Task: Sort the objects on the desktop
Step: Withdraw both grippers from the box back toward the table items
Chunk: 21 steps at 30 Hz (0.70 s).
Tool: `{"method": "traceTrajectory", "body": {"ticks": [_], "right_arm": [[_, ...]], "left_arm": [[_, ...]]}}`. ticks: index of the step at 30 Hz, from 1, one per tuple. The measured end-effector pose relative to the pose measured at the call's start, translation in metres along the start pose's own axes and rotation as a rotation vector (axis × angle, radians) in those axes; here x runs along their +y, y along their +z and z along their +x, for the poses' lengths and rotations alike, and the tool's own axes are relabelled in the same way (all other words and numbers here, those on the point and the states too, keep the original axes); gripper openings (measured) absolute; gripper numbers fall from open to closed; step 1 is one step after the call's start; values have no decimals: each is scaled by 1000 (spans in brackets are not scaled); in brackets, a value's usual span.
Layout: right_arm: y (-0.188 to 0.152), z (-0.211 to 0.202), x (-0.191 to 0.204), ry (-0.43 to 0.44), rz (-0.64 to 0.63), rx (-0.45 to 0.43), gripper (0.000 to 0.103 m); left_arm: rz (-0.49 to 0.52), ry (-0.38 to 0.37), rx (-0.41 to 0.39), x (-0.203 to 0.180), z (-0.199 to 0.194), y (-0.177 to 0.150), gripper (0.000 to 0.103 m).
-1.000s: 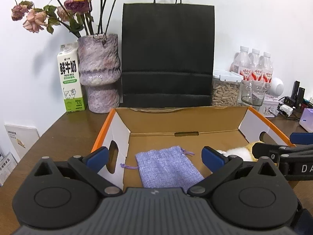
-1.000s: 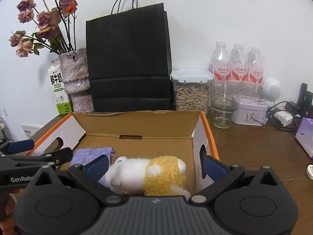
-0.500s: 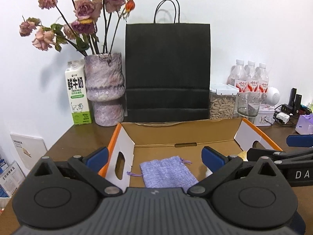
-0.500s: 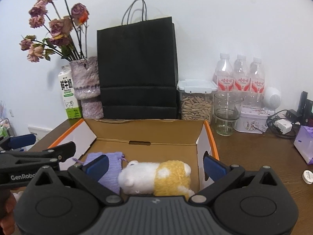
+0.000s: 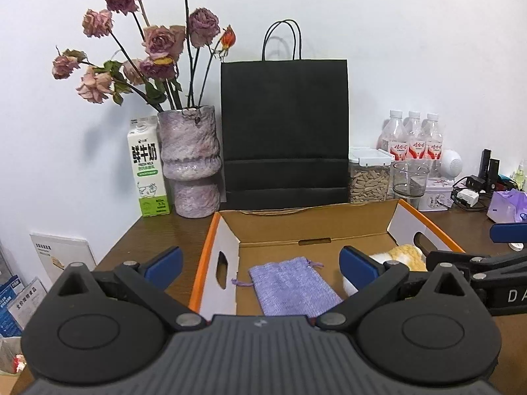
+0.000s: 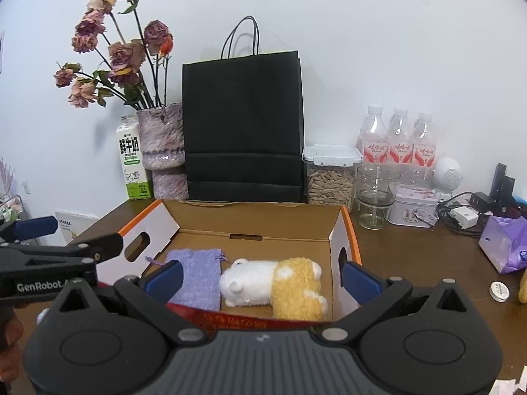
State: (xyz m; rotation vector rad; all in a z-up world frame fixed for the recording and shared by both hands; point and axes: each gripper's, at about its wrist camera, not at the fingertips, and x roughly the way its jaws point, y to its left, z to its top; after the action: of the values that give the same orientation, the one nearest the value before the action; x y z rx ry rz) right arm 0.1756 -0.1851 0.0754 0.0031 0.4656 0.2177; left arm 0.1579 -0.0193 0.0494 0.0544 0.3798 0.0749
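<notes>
Both grippers, left gripper (image 5: 260,263) and right gripper (image 6: 262,276), hang wide open, empty (pouch (image 5: 291,284), plush toy (image 6: 273,284) boxed ahead); next needs another item.

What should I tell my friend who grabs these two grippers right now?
Left gripper: open, empty, held near the box's left wall.
Right gripper: open, empty, held in front of the box.
In the cardboard box: purple pouch lying flat on the left, plush toy on its side beside it.
Done: those two are in the box.
Left: perhaps the small white round thing on the desk to the right; unsure.
</notes>
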Motion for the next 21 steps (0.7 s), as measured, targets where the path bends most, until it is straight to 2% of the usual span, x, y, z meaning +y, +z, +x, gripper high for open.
{"method": "traceTrajectory", "body": {"ticks": [9,21], "right_arm": [[-23,-40,19,23,-35,8,103],[-88,-79,61,88,-83,103,103]], "left_arm": [[17,17,22,20,-42,-23,103],[37,50,102,52,-88,-78,103]]}}
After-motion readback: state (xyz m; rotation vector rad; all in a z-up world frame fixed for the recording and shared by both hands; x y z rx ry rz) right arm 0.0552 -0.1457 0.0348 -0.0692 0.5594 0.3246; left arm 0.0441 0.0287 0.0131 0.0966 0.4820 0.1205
